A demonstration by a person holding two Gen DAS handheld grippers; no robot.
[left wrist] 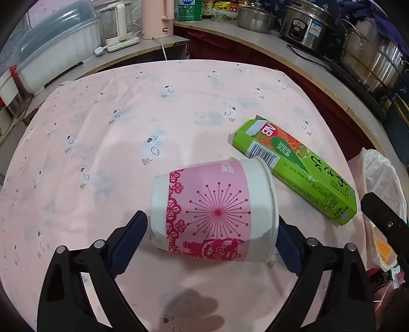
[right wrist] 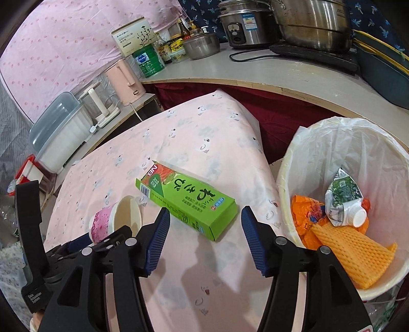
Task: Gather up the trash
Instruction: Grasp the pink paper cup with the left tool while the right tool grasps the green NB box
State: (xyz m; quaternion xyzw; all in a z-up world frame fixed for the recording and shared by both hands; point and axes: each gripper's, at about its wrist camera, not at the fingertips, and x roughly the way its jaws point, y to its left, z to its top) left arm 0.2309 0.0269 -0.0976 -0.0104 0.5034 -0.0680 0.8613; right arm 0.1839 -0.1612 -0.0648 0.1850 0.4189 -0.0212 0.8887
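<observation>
A pink and white paper cup (left wrist: 213, 210) lies on its side on the pink tablecloth (left wrist: 127, 127), between the fingers of my left gripper (left wrist: 213, 238). The blue pads stand wide at its base and rim, and I cannot tell whether they press on it. The cup also shows in the right wrist view (right wrist: 116, 218). A green carton (left wrist: 296, 169) lies flat beside the cup's rim. My right gripper (right wrist: 204, 229) is open and empty, just short of the green carton (right wrist: 186, 199).
A white-lined trash bin (right wrist: 288, 163) stands off the table's right edge, holding orange netting (right wrist: 350, 251), a crushed carton (right wrist: 343, 199) and orange wrappers. A counter behind holds steel pots (right wrist: 314, 23), a pink kettle (right wrist: 126, 83) and a plastic box (right wrist: 58, 130).
</observation>
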